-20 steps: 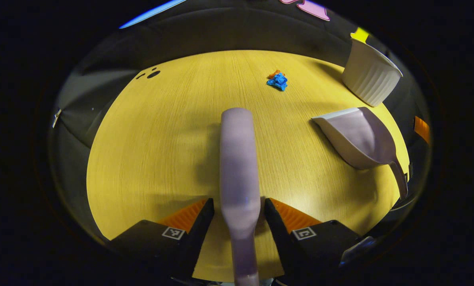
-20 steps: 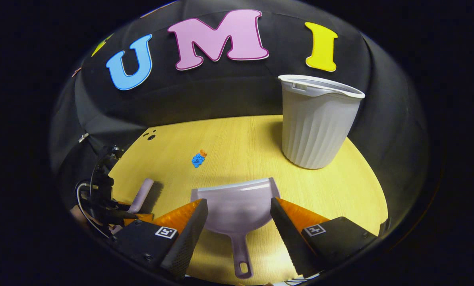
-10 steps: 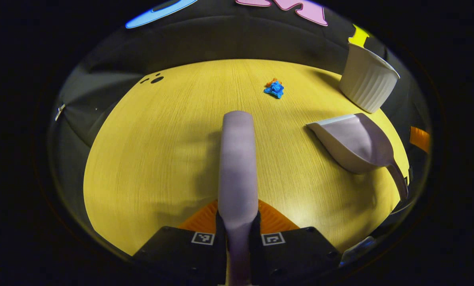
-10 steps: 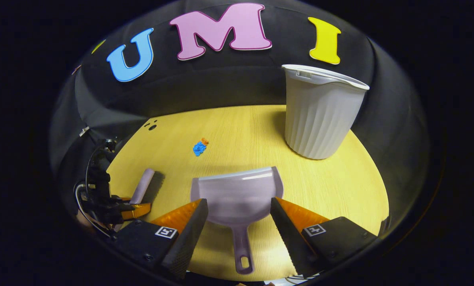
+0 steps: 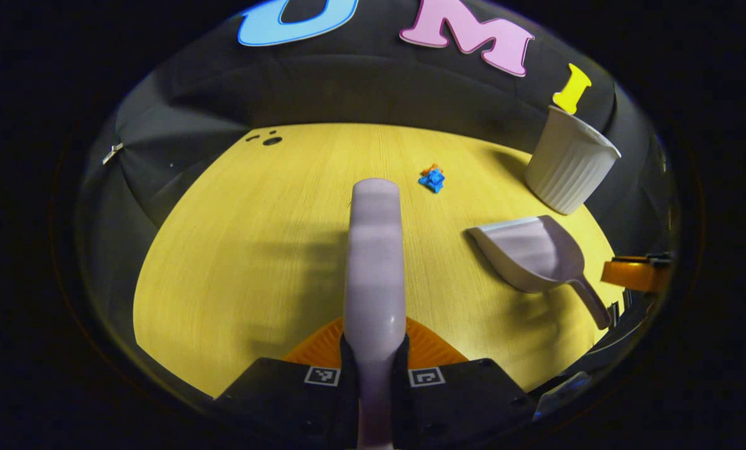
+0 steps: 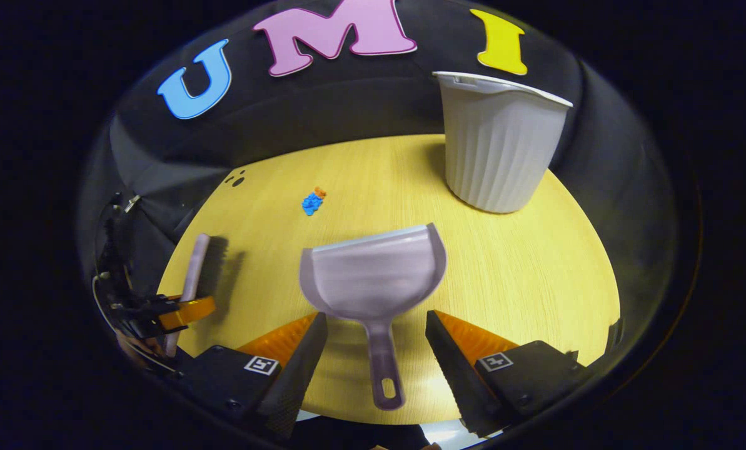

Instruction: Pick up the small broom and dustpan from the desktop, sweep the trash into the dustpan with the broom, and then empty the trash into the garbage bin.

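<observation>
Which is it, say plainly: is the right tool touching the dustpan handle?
Apart. In the right gripper view the dustpan handle lies between the open right tool, table showing either side.

Left gripper (image 5: 374, 369) is clamped tight, both fingers pressing on the broom handle (image 5: 374, 262). Right gripper (image 6: 376, 356) hangs with its jaws spread wide, fingers either side of the dustpan handle (image 6: 382, 362), touching nothing.

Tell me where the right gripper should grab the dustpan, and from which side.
Grip the dustpan by its thin handle, which lies flat and points back between the open fingers of the right gripper. Probably come in from the handle end and close across its narrow width; the scoop looks too wide, and its mouth faces the trash.
</observation>
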